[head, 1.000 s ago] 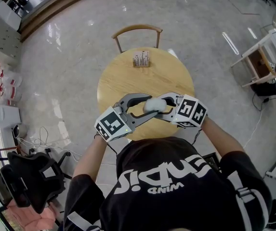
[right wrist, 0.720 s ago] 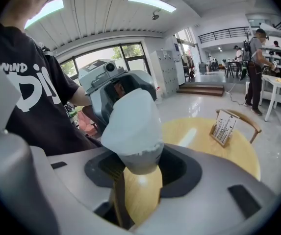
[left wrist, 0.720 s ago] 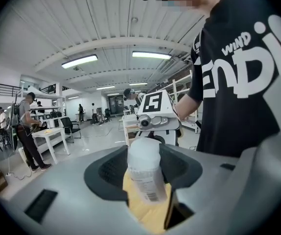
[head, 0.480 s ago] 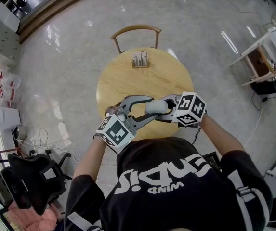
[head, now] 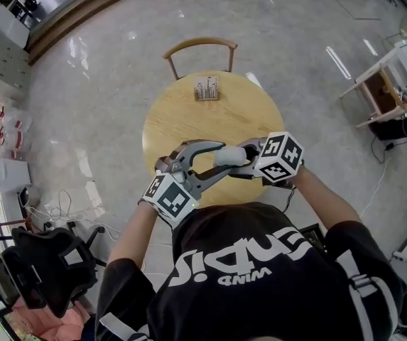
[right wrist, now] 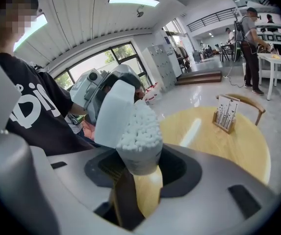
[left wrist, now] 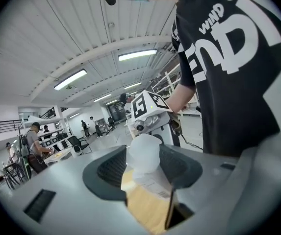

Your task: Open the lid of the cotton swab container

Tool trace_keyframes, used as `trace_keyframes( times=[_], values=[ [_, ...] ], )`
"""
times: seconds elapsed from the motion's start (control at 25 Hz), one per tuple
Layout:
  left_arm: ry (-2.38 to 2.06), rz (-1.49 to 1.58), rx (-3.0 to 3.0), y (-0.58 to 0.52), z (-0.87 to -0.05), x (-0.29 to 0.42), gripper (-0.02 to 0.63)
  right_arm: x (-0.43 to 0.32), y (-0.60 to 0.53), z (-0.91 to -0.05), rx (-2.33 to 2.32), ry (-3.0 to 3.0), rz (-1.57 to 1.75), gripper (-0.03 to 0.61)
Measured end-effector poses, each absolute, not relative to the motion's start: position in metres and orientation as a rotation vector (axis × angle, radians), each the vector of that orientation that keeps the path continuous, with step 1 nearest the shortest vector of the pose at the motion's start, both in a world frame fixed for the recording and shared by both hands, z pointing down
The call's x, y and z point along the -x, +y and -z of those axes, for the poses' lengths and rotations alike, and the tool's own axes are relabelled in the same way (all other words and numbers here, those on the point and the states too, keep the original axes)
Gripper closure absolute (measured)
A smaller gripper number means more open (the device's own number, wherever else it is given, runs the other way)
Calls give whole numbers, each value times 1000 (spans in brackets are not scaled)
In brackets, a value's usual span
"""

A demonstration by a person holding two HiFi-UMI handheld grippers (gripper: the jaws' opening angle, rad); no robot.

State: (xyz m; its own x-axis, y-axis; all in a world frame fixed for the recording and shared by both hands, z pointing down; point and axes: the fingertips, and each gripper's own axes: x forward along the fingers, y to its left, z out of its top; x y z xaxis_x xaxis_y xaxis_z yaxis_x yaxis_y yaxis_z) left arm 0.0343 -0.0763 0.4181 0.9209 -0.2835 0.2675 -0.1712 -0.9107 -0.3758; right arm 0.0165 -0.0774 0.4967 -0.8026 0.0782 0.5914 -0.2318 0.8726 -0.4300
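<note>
We see a round wooden surface [head: 189, 123] on a glossy grey floor [head: 104, 84]. Near its far edge stands a small wooden holder [head: 207, 88] of upright sticks. A wooden chair [head: 201, 45] sits just beyond it, and a black office chair [head: 43, 261] stands well apart.

The person wears a black short-sleeved T-shirt [head: 260, 311] with big white block lettering [head: 239, 261] across the chest and pale stripes near the sleeves. The left gripper [left wrist: 142, 169] and the right gripper [right wrist: 141, 170] have smooth light-grey shells, dark textured pads [left wrist: 113, 169] lining the jaws, and dark rectangular slots [right wrist: 241, 199] in the casing. Each carries a white cube printed with black square markers: the left cube [head: 169, 196] and the right cube [head: 280, 158]. Below the right cube sits a round lens [left wrist: 140, 127], and a thin black cable [left wrist: 189, 138] hangs beside it.
</note>
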Motion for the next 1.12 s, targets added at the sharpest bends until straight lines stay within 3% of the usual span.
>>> trace_keyframes(
  times=[0.4,0.68,1.12],
  values=[
    [478,392,2802,-91,-409,-17,407,-33,-105,-501,-326,-2402,-562,390],
    [665,341,2885,-112,-401,5,598,-49,-123,-498,-471,-2404,-528,390],
    [1006,311,3044,-128,-428,42,604,-87,-148,-493,-809,-2418,-481,390]
  ],
)
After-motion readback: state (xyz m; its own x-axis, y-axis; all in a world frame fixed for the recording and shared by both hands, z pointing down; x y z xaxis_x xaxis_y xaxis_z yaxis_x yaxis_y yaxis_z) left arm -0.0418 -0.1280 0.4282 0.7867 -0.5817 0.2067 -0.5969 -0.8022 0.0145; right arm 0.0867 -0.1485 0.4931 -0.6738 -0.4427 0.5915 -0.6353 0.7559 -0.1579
